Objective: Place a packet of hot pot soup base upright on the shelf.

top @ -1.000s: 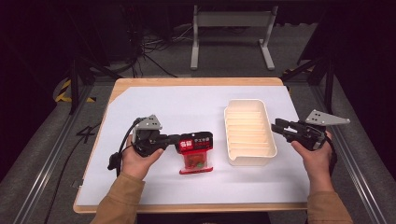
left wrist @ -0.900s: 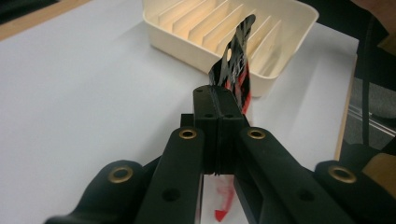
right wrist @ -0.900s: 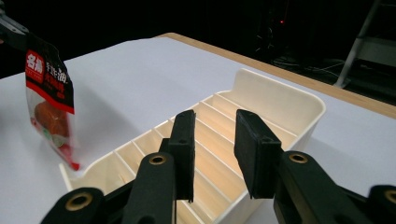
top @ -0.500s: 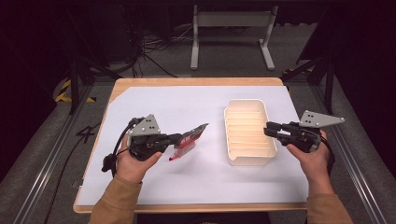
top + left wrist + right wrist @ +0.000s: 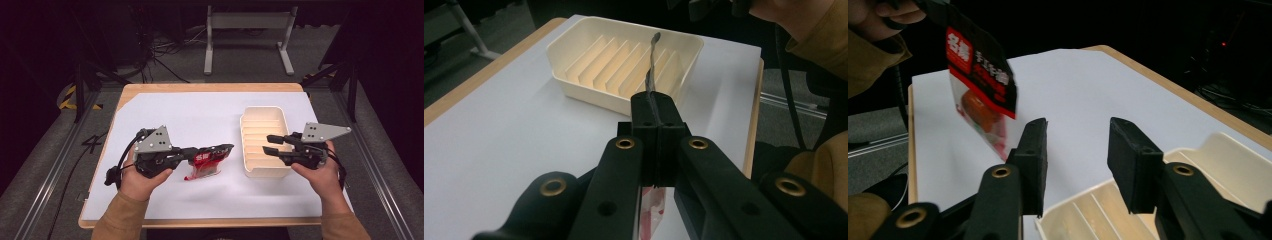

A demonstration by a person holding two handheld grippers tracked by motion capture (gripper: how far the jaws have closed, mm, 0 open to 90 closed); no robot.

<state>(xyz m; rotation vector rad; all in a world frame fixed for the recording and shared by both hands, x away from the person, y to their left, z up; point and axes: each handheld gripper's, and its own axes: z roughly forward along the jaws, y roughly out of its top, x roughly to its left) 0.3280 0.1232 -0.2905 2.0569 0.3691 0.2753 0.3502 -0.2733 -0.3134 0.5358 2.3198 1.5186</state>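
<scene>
Left gripper (image 5: 220,149) first — jaws clamped tight on the top edge of a red-and-clear plastic snack packet (image 5: 204,163), which hangs off the white-covered table (image 5: 165,112), tilted, its lower end close to the surface or just brushing it; I can't tell which. In the left gripper view the packet's thin edge (image 5: 653,65) runs straight out from the pinched pads, aimed at the cream plastic ribbed tray (image 5: 624,60) ahead.

The packet sits just left of that tray (image 5: 265,142), and the job looks like carrying it across and dropping it in. To do that well, lift enough that the dangling end clears the near wall, keep it edge-on to the ribs so it slides between them, and let go only once it is inside.

Over on the right — the right gripper (image 5: 269,143) hovers above the tray's front corner, jaws partway apart and just widened, nothing between them. From its own view the packet (image 5: 983,80) hangs up to the left, well clear of its black pads (image 5: 1034,150).
</scene>
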